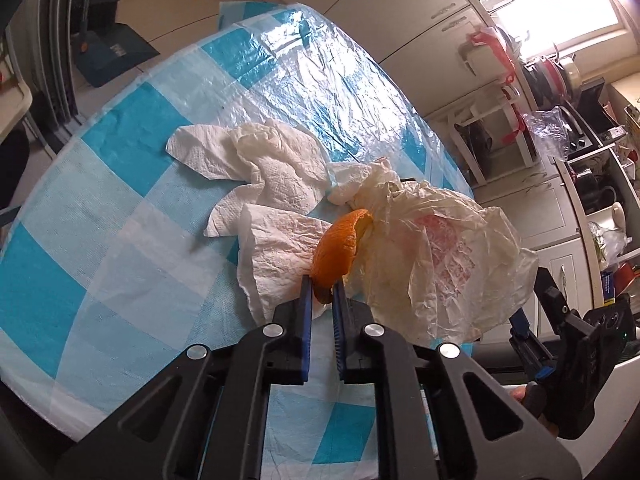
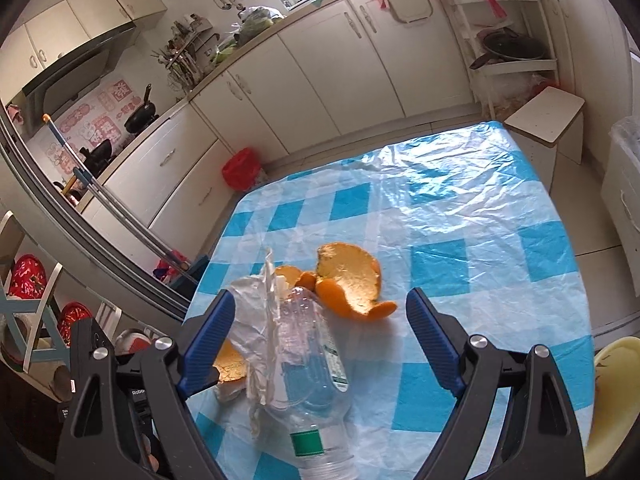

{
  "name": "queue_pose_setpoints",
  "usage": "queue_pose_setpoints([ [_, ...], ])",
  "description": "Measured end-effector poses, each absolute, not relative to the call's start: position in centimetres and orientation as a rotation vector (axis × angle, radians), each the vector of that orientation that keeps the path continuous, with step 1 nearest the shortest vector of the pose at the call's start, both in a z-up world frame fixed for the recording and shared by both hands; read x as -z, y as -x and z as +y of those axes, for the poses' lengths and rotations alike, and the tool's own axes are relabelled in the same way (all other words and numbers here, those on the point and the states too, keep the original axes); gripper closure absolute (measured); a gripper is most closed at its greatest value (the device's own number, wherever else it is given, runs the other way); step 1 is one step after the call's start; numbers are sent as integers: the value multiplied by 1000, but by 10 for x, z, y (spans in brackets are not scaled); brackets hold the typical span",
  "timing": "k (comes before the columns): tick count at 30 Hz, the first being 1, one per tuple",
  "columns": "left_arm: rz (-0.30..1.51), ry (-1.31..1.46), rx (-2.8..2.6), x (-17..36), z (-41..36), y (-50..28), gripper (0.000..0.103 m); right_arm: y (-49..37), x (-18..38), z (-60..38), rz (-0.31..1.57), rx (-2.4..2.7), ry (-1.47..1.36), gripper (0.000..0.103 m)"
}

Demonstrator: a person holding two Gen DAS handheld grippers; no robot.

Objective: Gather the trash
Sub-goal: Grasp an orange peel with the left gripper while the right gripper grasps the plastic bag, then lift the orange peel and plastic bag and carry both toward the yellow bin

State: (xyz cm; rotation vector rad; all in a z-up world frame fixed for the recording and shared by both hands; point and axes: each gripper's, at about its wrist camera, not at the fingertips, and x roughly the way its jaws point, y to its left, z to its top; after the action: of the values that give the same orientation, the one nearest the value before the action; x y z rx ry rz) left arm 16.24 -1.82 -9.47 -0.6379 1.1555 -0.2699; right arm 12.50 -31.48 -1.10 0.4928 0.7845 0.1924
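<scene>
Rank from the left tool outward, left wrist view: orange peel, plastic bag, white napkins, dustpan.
1. Orange peel: pinched in the left tool.
2. Plastic bag: just right of the peel.
3. White napkins: behind, left.
4. Dustpan: on the floor, far left.

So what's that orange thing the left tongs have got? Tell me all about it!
It is a piece of orange peel, curved like a little cup, bright and bumpy on the outside. The left tongs are shut on its lower end, which looks darker, and hold it standing up off the table. Behind it lie crumpled paper towels, and beside it a wrinkly plastic bag that seems to brush its edge.
</scene>
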Motion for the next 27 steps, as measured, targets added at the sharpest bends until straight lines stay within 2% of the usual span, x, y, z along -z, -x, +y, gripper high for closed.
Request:
queue_pose_setpoints([
  [2, 1155, 634, 274, 95, -16, -162, 94, -130, 14, -302, 799, -206, -454, 20],
  [5, 1152, 628, 277, 95, -12, -160, 94, -139, 22, -287, 836, -230, -421, 30],
  [7, 1153, 626, 279, 96, -11, -160, 94, -142, 27, -280, 857, -244, -411, 46],
  [9, 1150, 624, 281, 96, -11, -160, 94, -145, 31, -274, 880, -266, -395, 70],
  [10, 1148, 623, 281, 96, -10, -160, 94, -144, 31, -271, 878, -263, -378, 77],
  [11, 1146, 621, 280, 96, -9, -159, 94, -144, 30, -270, 873, -265, -366, 92],
  [12, 1144, 621, 280, 96, -8, -159, 94, -143, 28, -269, 869, -274, -358, 98],
  [27, 1059, 537, 277, 62, -14, -140, 94, -113, -13, -293, 663, -373, -404, 98],
])
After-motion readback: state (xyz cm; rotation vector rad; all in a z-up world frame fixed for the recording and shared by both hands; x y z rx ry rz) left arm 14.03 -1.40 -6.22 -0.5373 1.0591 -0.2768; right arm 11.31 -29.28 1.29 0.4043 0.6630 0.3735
